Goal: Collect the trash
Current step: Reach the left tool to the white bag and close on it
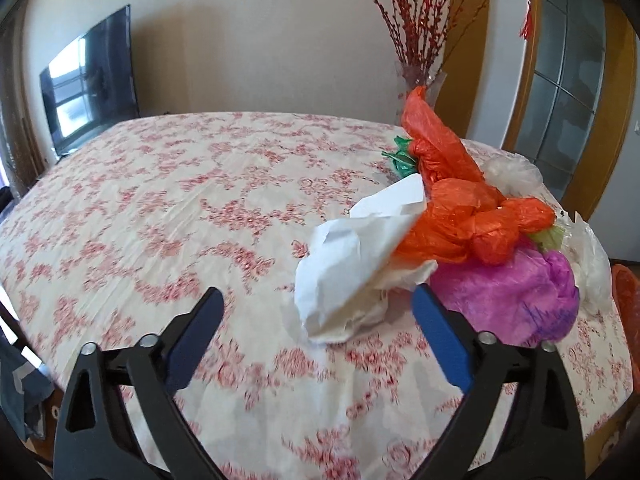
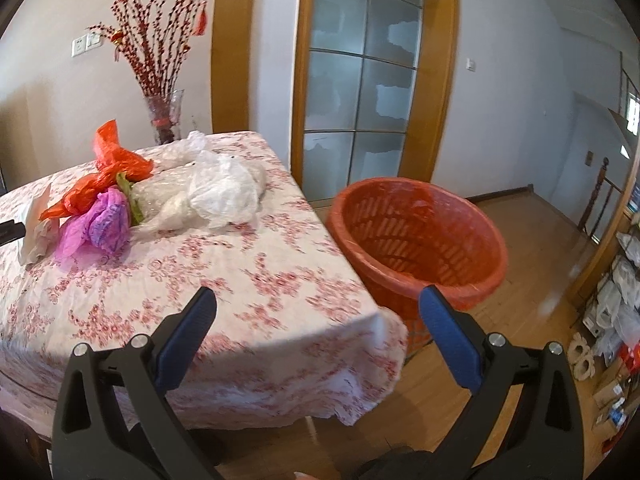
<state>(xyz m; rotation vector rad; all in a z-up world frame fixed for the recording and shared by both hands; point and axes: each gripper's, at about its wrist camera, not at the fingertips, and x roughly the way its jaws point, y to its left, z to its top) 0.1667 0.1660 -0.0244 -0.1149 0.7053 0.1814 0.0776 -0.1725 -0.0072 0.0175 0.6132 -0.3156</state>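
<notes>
Left hand-held gripper (image 1: 316, 304) wide open, empty, near white paper (image 1: 344, 276), right hand-held gripper (image 2: 316, 304) open

Trash pile (image 1: 460, 232) blocks right; tablecloth (image 1: 180, 200) left lies open.

light: bright, soft daylight | glare: window reflected in the television (image 1: 90, 80) | shadows: faint, soft, under the tablecloth (image 2: 240, 280) at the table's near edge | blur: motion smear on the cloth pattern in both views | distortion: strong fisheye bending, dark vignette in corners | focus: room fairly sharp
</notes>
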